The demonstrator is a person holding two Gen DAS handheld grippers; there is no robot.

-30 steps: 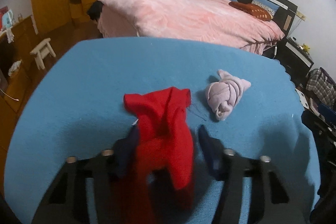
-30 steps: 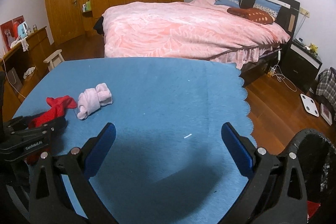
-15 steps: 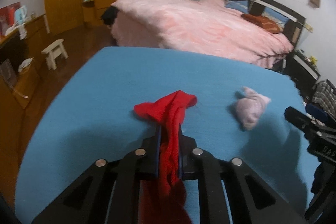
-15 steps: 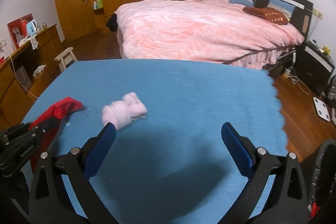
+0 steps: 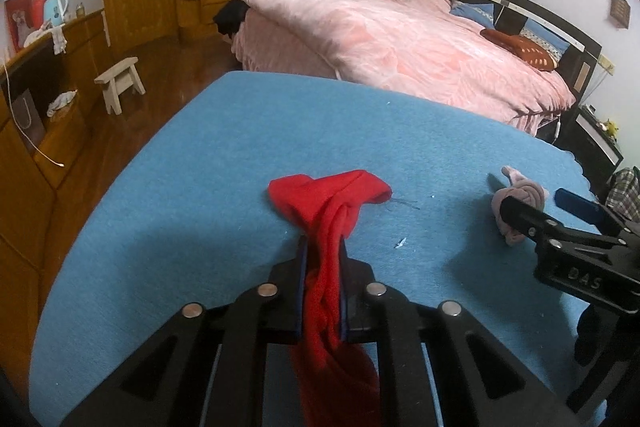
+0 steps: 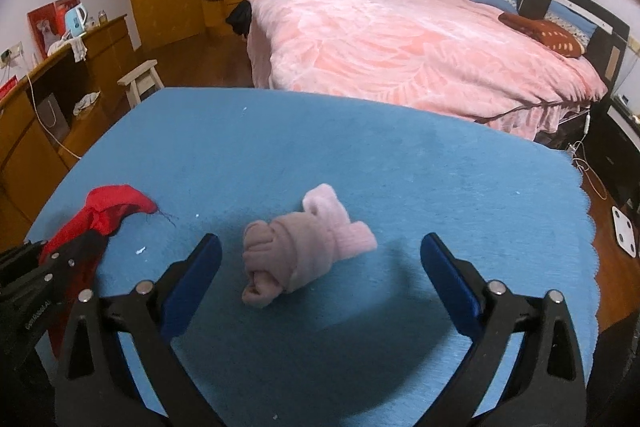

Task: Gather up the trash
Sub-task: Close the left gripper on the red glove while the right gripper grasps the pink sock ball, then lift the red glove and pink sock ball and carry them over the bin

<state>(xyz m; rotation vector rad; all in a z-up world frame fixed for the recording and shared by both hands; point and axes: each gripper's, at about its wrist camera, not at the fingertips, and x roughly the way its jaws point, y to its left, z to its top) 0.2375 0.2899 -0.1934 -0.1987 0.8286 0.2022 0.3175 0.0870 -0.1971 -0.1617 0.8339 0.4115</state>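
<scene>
Bench (image 6: 400, 155) in blue cloth: left claw (image 5: 322, 259) clamped on red sock (image 5: 332, 203). Right claw (image 6: 320, 259), jaws just narrowing yet clear of it, straddles knotted pink sock bundle (image 6: 304, 247). Closing off-centre could pinch only a loose fold, dropping it.

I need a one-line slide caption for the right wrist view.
Open right tongs, closing, frame the knotted pink cloth bundle on the blue tablecloth.
</scene>
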